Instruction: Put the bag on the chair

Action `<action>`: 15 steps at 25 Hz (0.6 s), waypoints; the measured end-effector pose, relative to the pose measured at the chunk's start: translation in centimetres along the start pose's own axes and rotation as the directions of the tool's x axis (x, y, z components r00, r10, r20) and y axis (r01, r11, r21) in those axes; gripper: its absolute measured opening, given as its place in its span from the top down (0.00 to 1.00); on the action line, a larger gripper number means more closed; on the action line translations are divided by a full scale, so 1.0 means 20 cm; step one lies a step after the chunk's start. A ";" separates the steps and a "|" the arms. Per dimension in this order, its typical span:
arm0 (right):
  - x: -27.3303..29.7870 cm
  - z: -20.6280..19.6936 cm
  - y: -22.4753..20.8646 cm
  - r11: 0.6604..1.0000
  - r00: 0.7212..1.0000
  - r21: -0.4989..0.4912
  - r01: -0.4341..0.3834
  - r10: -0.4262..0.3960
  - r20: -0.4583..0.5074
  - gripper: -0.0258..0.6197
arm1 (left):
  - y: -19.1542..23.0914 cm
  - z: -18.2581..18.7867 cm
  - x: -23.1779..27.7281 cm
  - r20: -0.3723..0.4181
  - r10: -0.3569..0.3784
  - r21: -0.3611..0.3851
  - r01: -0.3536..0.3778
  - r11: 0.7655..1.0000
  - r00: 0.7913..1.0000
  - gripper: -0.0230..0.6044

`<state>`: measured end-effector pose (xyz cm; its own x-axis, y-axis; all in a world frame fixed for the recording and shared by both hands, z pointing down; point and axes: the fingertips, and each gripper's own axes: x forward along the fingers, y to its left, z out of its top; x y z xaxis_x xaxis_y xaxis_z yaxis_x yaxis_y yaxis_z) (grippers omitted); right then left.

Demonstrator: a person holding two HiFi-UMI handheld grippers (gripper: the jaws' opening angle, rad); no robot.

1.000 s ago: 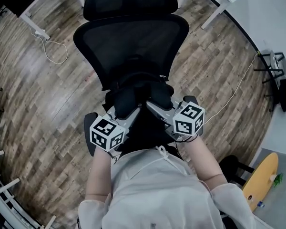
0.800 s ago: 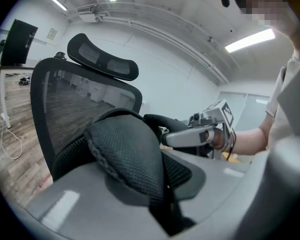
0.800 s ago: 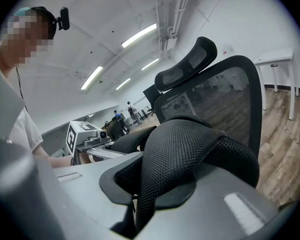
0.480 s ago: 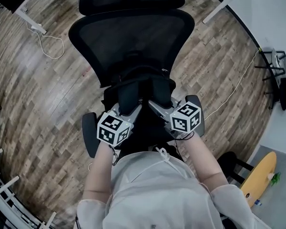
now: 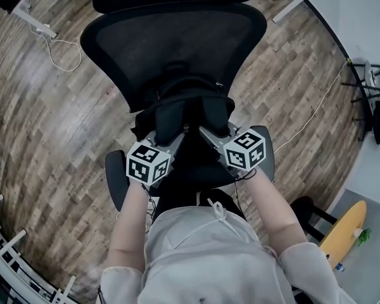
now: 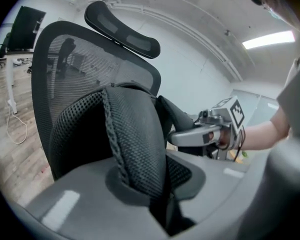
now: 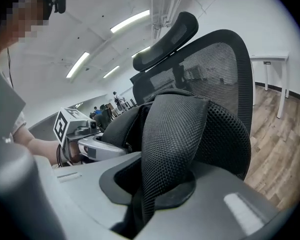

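Wood-plank floor (image 5: 63,119) meets a white wall (image 5: 361,18); a thin cable (image 5: 316,113) trails from that wall, a black stand (image 5: 366,81) against it, strip lights (image 7: 132,20) overhead.

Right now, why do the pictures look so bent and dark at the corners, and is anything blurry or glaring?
Head view: wide lens curves the wood floor around the sharp chair. Left gripper view: black corners, bag strap crisp, left gripper nearest the lens soft, ceiling light blown white. Right gripper view: same black corners; the right gripper looks soft too.
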<state>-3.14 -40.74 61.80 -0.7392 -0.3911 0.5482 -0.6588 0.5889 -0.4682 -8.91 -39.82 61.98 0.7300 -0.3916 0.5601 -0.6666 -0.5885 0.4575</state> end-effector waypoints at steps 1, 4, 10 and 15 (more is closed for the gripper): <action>0.01 0.00 -0.01 1.000 1.000 0.000 0.001 -0.001 0.002 0.90 | 0.02 0.00 0.02 0.001 0.002 -0.006 -0.002 1.000 1.000 0.87; 0.05 -0.02 -0.06 1.000 1.000 0.008 0.006 -0.006 -0.007 0.90 | 0.08 -0.01 0.06 0.005 0.010 -0.027 -0.010 1.000 1.000 0.87; 0.14 -0.08 -0.19 0.998 0.999 0.037 0.043 -0.043 -0.006 0.90 | 0.18 -0.03 0.13 -0.002 0.043 -0.025 -0.043 0.999 0.999 0.86; 0.21 -0.09 -0.31 0.995 0.997 0.063 0.079 -0.080 0.009 0.89 | 0.27 -0.03 0.21 0.005 0.059 -0.058 -0.059 0.997 0.998 0.84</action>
<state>-1.92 -44.61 68.25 -0.6853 -0.4433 0.5778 -0.7228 0.5105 -0.4657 -9.43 -44.23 67.25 0.6899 -0.4294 0.5828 -0.7162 -0.5221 0.4631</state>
